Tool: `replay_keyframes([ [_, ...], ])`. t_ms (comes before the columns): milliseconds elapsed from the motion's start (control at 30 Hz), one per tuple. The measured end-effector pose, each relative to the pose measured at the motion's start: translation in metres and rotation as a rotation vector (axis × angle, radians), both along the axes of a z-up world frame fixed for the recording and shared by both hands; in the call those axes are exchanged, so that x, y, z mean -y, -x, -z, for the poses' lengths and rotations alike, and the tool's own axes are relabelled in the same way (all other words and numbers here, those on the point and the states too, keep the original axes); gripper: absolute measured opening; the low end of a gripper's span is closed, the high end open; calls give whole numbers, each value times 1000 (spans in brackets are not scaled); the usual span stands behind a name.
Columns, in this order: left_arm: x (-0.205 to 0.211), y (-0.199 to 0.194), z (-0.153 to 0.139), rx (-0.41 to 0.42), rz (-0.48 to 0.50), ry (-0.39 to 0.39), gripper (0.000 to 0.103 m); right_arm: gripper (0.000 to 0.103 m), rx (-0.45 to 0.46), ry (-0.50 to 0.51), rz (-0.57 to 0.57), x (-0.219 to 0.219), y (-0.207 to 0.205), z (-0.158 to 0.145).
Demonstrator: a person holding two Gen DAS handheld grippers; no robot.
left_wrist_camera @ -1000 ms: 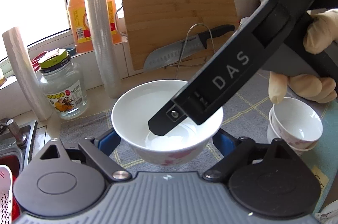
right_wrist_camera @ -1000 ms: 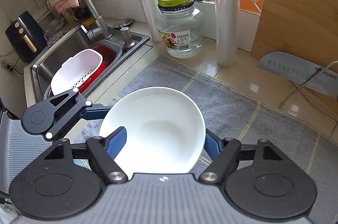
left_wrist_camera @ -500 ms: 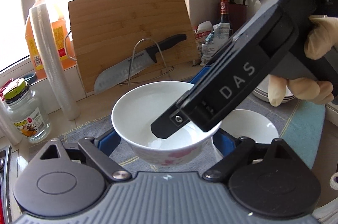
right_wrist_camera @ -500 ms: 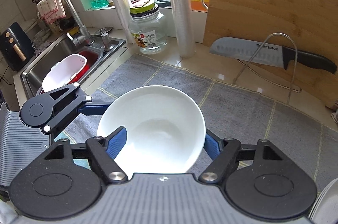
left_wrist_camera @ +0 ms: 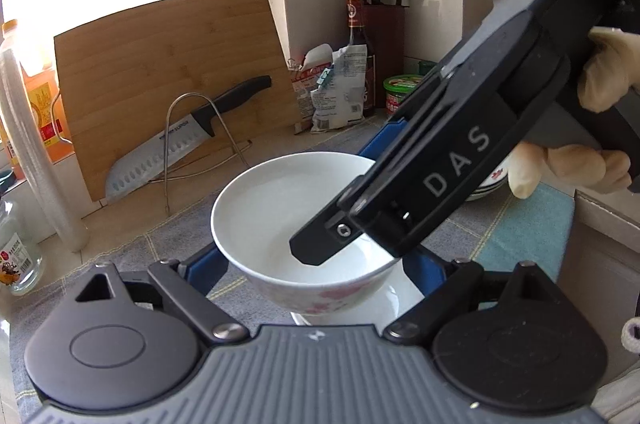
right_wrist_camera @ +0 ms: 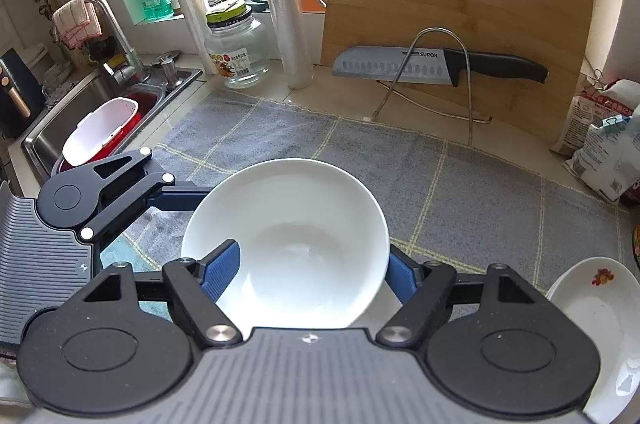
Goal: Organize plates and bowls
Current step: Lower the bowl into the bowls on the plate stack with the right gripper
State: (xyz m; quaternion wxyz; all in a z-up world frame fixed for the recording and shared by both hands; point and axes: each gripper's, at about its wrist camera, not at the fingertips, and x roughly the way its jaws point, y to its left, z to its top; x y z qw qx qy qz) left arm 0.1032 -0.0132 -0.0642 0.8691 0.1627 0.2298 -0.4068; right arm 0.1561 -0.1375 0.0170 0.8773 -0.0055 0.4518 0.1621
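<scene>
From the left wrist, the left claw (left_wrist_camera: 316, 264) has its blue fingers clamped on either side of a white bowl with pink flowers (left_wrist_camera: 296, 220), which hangs above the grey mat (left_wrist_camera: 132, 256) on the bench. Just under that bowl, a second white dish (left_wrist_camera: 384, 304) peeks out. The right claw's black body (left_wrist_camera: 440, 175) reaches across from the upper right with its tip over the bowl's inside, carried by a gloved hand (left_wrist_camera: 576, 163). Behind stand a bamboo cutting board (left_wrist_camera: 160, 63), a knife (left_wrist_camera: 188, 139) on a wire stand, and a stack of plates (left_wrist_camera: 488, 183) partly hidden behind the right claw. From the right wrist, the right claw (right_wrist_camera: 312, 264) is closed on the same bowl (right_wrist_camera: 296, 236): one blue finger lies inside the rim and the other outside. The left claw's black linkage (right_wrist_camera: 100, 191) reaches in from the left side. A white dish with a small motif (right_wrist_camera: 600, 324) lies at the lower right, well apart from the sink (right_wrist_camera: 80, 103) on the left.
</scene>
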Motion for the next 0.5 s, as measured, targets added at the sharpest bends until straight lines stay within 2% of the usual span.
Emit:
replay_keyframes([
  [500, 22, 5, 22, -69, 10, -33, 93, 82, -71, -13, 22, 18, 9, 26],
])
